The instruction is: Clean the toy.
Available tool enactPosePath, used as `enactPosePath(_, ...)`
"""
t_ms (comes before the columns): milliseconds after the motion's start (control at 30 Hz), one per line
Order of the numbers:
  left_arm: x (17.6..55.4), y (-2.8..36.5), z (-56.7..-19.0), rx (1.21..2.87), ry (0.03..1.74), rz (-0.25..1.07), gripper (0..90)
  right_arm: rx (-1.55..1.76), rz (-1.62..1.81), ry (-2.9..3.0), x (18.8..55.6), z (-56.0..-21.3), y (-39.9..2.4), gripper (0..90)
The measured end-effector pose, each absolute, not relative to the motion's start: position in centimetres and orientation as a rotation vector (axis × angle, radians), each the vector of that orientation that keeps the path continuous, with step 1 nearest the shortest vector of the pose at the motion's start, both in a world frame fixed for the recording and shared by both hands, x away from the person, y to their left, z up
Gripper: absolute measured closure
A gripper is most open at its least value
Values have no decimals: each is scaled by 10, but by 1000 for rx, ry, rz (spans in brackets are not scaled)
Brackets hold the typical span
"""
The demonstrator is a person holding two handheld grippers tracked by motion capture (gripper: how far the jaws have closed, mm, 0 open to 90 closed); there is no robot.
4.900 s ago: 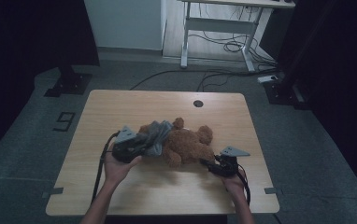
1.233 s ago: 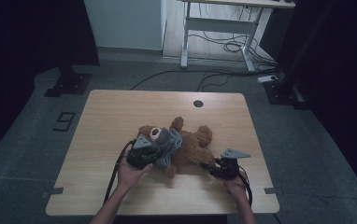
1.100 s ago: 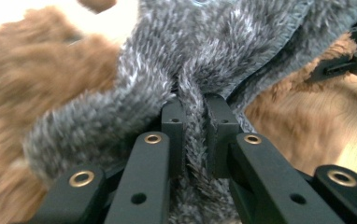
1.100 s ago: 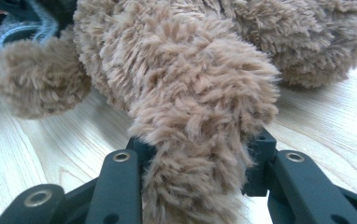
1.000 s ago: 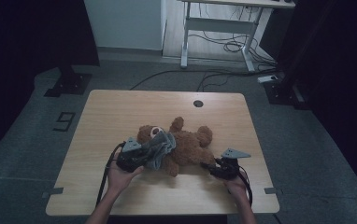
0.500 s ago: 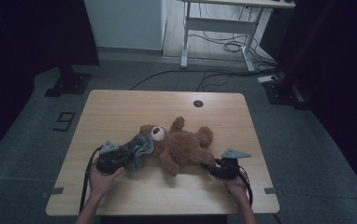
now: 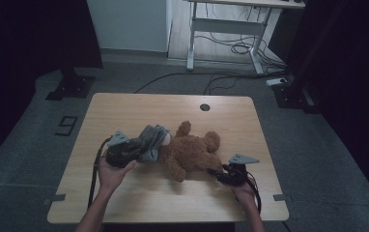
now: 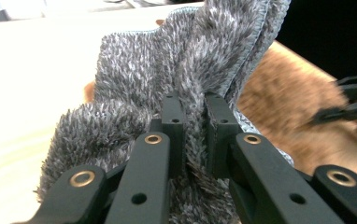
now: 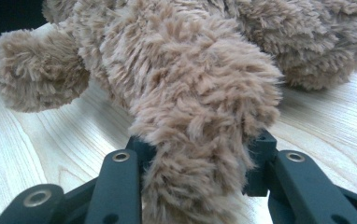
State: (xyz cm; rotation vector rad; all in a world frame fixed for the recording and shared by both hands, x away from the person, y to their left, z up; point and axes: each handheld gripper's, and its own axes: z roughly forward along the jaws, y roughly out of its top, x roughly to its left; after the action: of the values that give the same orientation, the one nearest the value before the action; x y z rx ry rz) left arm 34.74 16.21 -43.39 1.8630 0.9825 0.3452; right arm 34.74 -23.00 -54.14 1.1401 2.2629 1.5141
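A brown teddy bear (image 7: 192, 152) lies on the wooden table (image 7: 124, 108). At its left end a grey fuzzy cloth (image 7: 151, 139) is bunched over the bear's head. My left gripper (image 7: 140, 151) is shut on that cloth; in the left gripper view the grey cloth (image 8: 181, 60) is pinched between the jaws of the left gripper (image 8: 195, 105), with the bear (image 8: 284, 112) behind it. My right gripper (image 7: 217, 172) is shut on a limb at the bear's right end. In the right gripper view the right gripper (image 9: 200, 149) clamps this furry limb of the bear (image 9: 190, 70) just above the table (image 9: 41, 144).
A round cable hole (image 7: 205, 107) sits near the table's far edge. Beyond the table a white desk frame (image 7: 221, 29) and cables (image 7: 231, 48) are on the floor, and a dark stand base (image 7: 71, 87) is at the back left.
My left gripper dragged the grey cloth leftward off the bear's body, then rose and came back a little to the right. The right gripper kept still on the limb.
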Motion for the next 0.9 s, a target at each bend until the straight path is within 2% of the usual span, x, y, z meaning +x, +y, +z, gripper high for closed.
enactPosePath(167, 353, 122, -432, 1946, 928, 361, 800, 1142, 1514, 2264, 347, -541, -230, 595)
enactPosePath(300, 367, 114, -446, 1987, 973, 348, 800, 1140, 1515, 2265, 347, -541, -230, 595)
enactPosePath(467, 369, 130, -458, 1954, 1012, 314, 803, 1129, 1520, 2272, 347, -541, -230, 595)
enactPosePath(667, 365, 163, -455, 1936, 1074, 393, 814, 1130, 1515, 2275, 346, -540, -230, 596)
enactPosePath(900, 371, 184, -468, 1894, 1132, 355, 826, 1132, 1520, 2278, 347, -541, -230, 595)
